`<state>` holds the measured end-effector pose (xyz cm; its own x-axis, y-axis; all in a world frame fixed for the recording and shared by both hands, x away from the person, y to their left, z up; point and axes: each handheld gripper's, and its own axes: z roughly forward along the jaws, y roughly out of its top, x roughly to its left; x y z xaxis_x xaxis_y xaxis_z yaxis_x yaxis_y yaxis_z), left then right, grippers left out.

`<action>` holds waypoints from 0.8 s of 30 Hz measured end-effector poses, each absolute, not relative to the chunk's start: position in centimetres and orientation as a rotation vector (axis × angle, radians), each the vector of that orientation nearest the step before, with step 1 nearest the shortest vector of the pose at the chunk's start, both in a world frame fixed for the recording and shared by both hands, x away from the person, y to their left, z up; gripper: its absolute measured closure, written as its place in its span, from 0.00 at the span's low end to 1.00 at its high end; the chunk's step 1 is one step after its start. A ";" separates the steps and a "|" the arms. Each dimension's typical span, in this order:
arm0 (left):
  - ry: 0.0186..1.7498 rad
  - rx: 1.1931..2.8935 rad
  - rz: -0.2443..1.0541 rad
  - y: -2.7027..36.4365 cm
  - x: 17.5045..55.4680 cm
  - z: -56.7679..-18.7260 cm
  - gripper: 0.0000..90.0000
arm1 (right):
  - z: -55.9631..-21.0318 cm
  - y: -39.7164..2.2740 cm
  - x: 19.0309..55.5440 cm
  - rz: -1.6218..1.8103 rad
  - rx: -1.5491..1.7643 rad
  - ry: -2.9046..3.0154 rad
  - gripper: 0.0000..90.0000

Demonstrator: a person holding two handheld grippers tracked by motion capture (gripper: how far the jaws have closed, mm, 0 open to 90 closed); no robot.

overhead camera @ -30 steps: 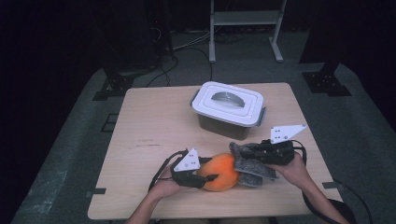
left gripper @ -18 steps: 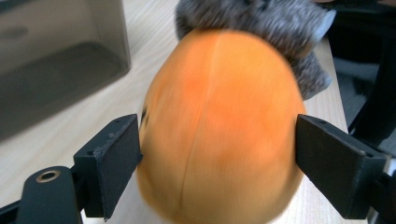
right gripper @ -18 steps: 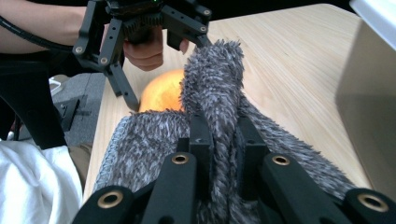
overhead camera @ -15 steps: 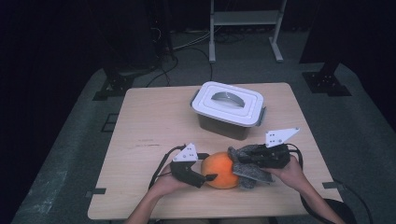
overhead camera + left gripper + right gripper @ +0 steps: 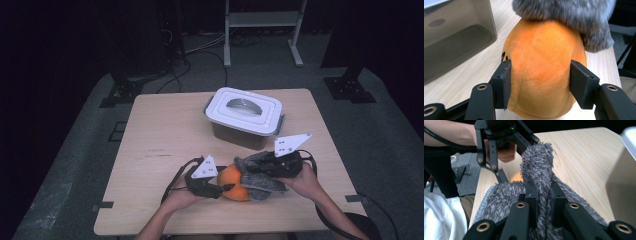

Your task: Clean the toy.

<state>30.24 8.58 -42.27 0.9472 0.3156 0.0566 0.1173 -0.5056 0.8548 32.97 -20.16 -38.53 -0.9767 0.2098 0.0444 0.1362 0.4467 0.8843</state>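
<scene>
An orange plush ball (image 5: 234, 183) lies near the table's front edge, with a grey furry cloth (image 5: 257, 175) draped over its right side. My left gripper (image 5: 222, 186) comes in from the left. Its jaws have just been closing, and both pads now press the orange plush (image 5: 541, 62) between them. My right gripper (image 5: 250, 167) is shut on a raised fold of the grey furry cloth (image 5: 539, 162), pinched upright between its pads. In the right gripper view a patch of the orange plush (image 5: 517, 177) shows past the fold.
A lidded plastic box (image 5: 245, 116) with a white lid stands at the back right of the wooden table (image 5: 160, 140), just beyond both grippers. Its smoky wall (image 5: 454, 37) is close on the left in the left gripper view. A metal stand (image 5: 260, 20) is on the floor behind.
The left gripper drew back a little from the orange plush and has closed on it again. The right gripper, holding the grey cloth, has shifted slightly down and left.
</scene>
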 end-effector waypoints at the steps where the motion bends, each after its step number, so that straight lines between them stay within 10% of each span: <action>1: 0.308 2.091 0.241 8.6 30.3 -42.4 0.43 | -38.9 -20.8 33.0 1.590 0.335 2.607 0.89; 8: 0.401 2.065 0.104 8.3 31.5 -43.7 0.09 | -39.9 -22.4 33.0 1.617 0.374 2.615 0.89; 15: 0.349 2.052 0.168 8.1 30.8 -43.3 0.44 | -39.2 -21.5 33.0 1.605 0.355 2.615 0.89; 24: 0.301 2.115 0.276 8.0 30.5 -40.9 0.48 | -37.1 -18.4 32.7 1.549 0.226 2.605 0.89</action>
